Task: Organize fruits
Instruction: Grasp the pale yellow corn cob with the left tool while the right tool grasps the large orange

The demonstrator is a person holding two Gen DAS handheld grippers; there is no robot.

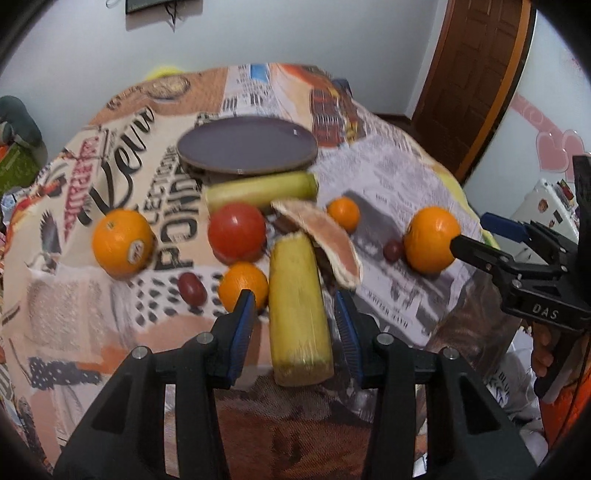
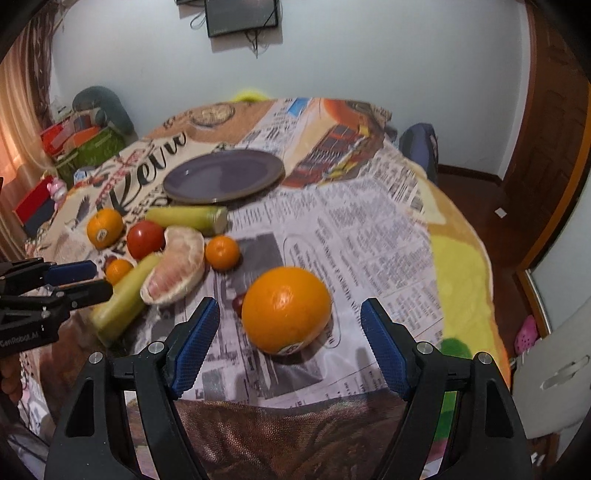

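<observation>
L gripper (image 1: 295, 314) is spread wide, nothing pinched; its blue pads sit either side of the near end of a yellow-green cane piece (image 1: 299, 314) that lies lengthwise away from the wrist cam. Can't tell if the pads touch it. Just beside the L pad is a small orange (image 1: 243, 284), w/ a dark red grape (image 1: 192, 288) next to that. A pomelo wedge (image 1: 321, 240) leans over the far end of the cane piece. Behind it: red tomato (image 1: 237, 232), a 2nd cane piece (image 1: 260, 190) lying crosswise, and another small orange (image 1: 343, 214). A stickered big orange (image 1: 122, 243) sits well to the L.

R gripper (image 2: 290, 332) is also spread wide, holding nothing. A large orange (image 2: 287, 310) rests on the cloth between its pads, gaps showing on both sides. A dark grape (image 2: 239, 303) peeks out just beside that orange on its L. In the left wrist view the same orange (image 1: 432, 239) sits at the R gripper's fingertips.

Purple plate (image 2: 221, 176) lies at the far side of the fruit group, bare, touching or nearly touching the crosswise cane piece. All sits on a newspaper-print tablecloth (image 2: 351, 229). A wall screen (image 2: 242, 14) hangs behind; wooden door (image 1: 476, 74) to the R.
</observation>
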